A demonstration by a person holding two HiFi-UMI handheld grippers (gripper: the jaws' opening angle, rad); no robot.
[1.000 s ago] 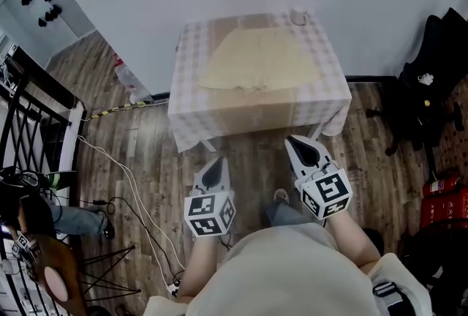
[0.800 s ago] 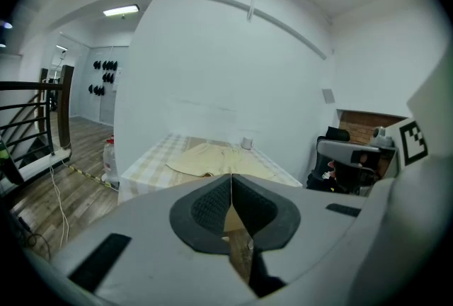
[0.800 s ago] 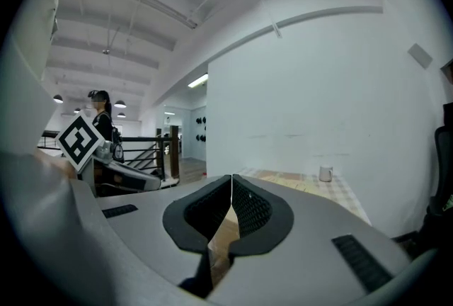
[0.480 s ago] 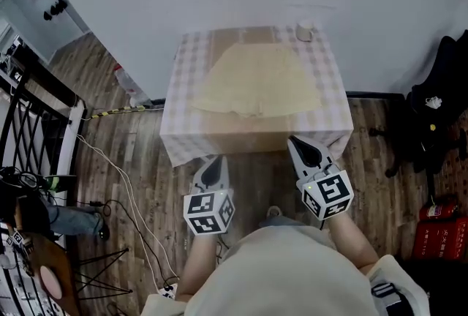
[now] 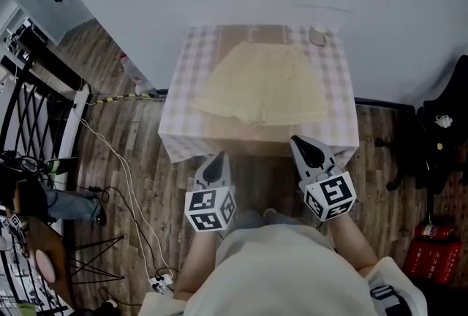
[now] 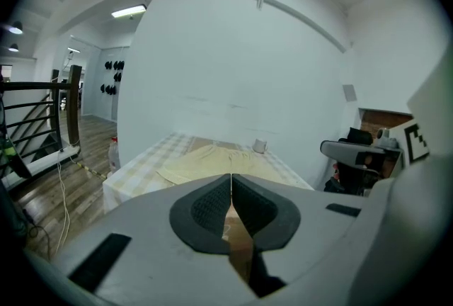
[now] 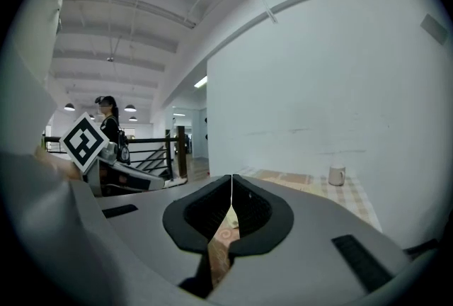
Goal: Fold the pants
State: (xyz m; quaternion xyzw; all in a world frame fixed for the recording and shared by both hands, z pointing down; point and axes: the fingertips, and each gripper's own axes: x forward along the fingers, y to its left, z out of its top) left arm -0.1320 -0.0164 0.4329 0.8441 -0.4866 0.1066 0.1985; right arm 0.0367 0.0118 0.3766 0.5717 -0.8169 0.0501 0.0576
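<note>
One pants [image 5: 259, 91], one cup [image 5: 319, 35] far right on one table [image 5: 183, 80]. Two grippers, left gripper [image 5: 218, 158] and right gripper [image 5: 298, 140], both clenched on nothing. Left gripper view shows the pants; right gripper view doesn't.

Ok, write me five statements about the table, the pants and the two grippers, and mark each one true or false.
1. The pale yellow pants lie spread flat on the table with the checked cloth. True.
2. The left gripper holds a leg of the pants. False: its jaws are together on nothing, and it is short of the table's near edge.
3. The small white mug stands at the table's far right corner. True.
4. The right gripper has its jaws wide apart. False: they are closed together, with nothing between them.
5. The mug stands on the pants. False: it stands on the cloth, apart from them.
</note>
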